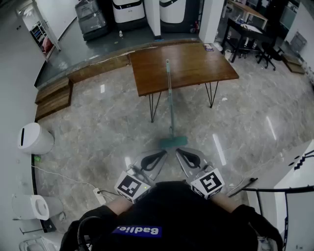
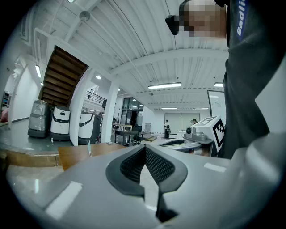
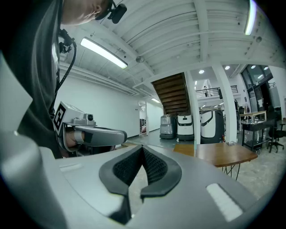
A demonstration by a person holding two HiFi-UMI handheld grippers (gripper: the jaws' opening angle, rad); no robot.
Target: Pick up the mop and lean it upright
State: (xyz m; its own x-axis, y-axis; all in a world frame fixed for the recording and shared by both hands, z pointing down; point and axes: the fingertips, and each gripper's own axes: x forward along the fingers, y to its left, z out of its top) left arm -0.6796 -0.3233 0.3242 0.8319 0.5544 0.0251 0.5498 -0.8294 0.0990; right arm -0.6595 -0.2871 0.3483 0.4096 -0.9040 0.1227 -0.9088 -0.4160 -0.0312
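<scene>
The mop stands on the floor with its teal head (image 1: 172,142) down. Its thin handle (image 1: 169,90) leans upright against the front edge of the brown wooden table (image 1: 196,66). Both grippers are held close to my body, just short of the mop head and apart from it. My left gripper (image 1: 160,156) is shut with nothing between its pads, and my right gripper (image 1: 183,155) is shut and empty too. The handle top shows as a thin post (image 2: 89,148) in the left gripper view, past the left gripper (image 2: 145,151). In the right gripper view it (image 3: 195,145) stands beyond the right gripper (image 3: 143,152).
A white bin (image 1: 34,138) stands at the left, with wooden steps (image 1: 53,95) beyond it. Tall machines (image 1: 128,12) line the back wall. Desks and office chairs (image 1: 267,51) sit at the far right. A cable (image 1: 64,175) trails over the floor at the left, and a white counter edge (image 1: 297,181) is near my right.
</scene>
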